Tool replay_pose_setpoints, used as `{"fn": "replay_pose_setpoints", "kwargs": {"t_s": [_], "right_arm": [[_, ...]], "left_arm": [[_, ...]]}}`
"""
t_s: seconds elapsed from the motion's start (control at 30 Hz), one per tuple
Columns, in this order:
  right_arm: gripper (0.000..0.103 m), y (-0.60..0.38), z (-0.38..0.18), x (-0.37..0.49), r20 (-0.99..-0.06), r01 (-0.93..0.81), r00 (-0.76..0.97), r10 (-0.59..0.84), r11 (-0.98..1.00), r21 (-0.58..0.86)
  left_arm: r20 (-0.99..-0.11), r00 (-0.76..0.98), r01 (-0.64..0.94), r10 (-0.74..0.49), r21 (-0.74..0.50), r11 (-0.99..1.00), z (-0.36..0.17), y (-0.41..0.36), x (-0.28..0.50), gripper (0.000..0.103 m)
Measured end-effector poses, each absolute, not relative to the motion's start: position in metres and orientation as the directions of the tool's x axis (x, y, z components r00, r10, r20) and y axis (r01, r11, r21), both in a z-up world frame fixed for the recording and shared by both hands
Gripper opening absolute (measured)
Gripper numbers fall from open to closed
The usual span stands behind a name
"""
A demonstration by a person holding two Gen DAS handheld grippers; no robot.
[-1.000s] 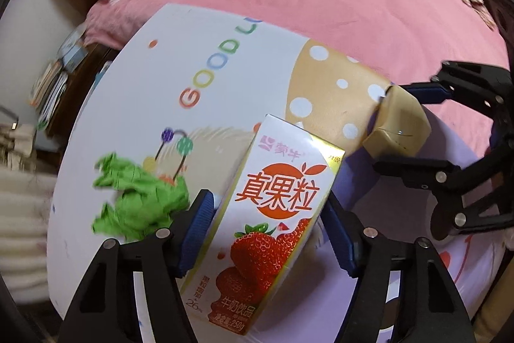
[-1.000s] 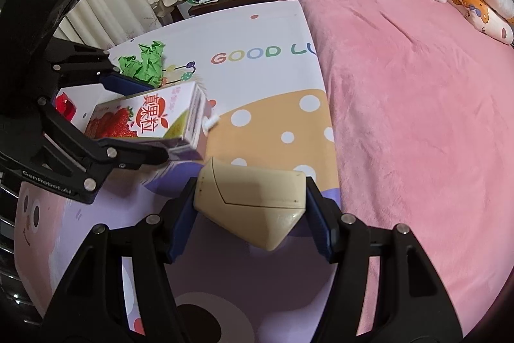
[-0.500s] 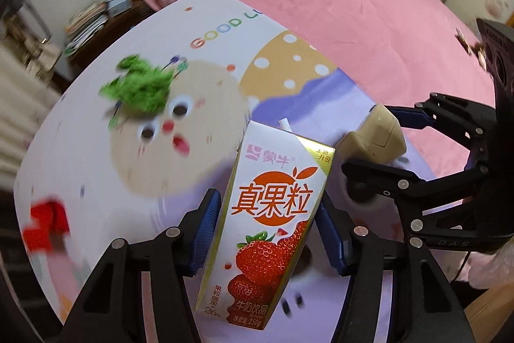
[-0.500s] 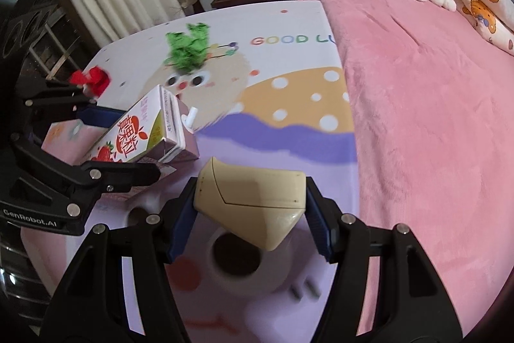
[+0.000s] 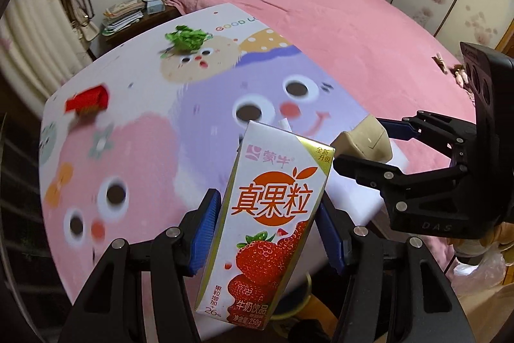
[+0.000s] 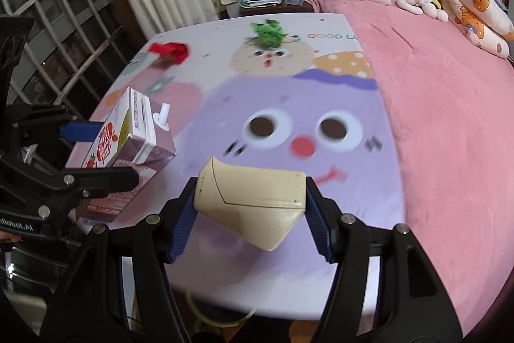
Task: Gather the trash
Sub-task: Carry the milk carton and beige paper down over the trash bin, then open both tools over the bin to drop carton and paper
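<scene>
The right hand-held gripper (image 6: 250,214) clamps a crushed beige paper cup (image 6: 250,201) above a cartoon-printed mat (image 6: 337,182); far off lie crumpled green paper (image 6: 269,33) and a red scrap (image 6: 170,51).

White-and-red strawberry-print carton (image 5: 273,211), beige cup (image 6: 253,203), pink bedspread (image 5: 337,31), cartoon-face sheet (image 6: 289,105)

Both grippers' fingers (image 5: 205,233) apparently clamped.

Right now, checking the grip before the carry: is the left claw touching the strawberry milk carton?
Touching. The left wrist view shows the left claw with both blue pads pressed against the sides of the strawberry milk carton, which is lifted.
</scene>
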State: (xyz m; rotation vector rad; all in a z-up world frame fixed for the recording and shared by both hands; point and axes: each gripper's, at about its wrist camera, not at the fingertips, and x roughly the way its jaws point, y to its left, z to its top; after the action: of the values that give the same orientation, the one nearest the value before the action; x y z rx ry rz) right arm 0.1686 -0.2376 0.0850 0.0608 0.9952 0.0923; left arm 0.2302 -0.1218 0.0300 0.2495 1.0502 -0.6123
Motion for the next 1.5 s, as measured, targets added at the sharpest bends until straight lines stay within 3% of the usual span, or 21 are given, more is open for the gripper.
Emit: {"fn": "replay_pose_setpoints", "kwargs": {"t_s": [0.3,0.63,1.27,1.5], "right_arm": [[0.059,-0.143,0.088,0.042,-0.841,-0.100,0.531,0.104,0.993,0.059],[0.059,-0.103,0.032,-0.038,-0.913,-0.138,0.389,0.122,0.988,0.073],[0.060,-0.141,-0.223,-0.050,-0.955,-0.197,0.242,0.170,0.973,0.123],[0.060,-0.140,-0.285,-0.042,-0.962,-0.241,0.209,0.174,0.963,0.122]], "left_arm": [[-0.843,0.367,0.519,-0.394,-0.166,0.839,0.009,-0.039,0.085,0.058],[-0.873,0.312,0.448,-0.375,-0.213,0.868,-0.056,-0.009,0.005,0.058],[-0.918,0.232,0.443,-0.323,-0.196,0.875,-0.288,-0.039,-0.007,0.058],[-0.927,0.194,0.445,-0.320,-0.208,0.871,-0.348,-0.040,-0.004,0.059]]}}
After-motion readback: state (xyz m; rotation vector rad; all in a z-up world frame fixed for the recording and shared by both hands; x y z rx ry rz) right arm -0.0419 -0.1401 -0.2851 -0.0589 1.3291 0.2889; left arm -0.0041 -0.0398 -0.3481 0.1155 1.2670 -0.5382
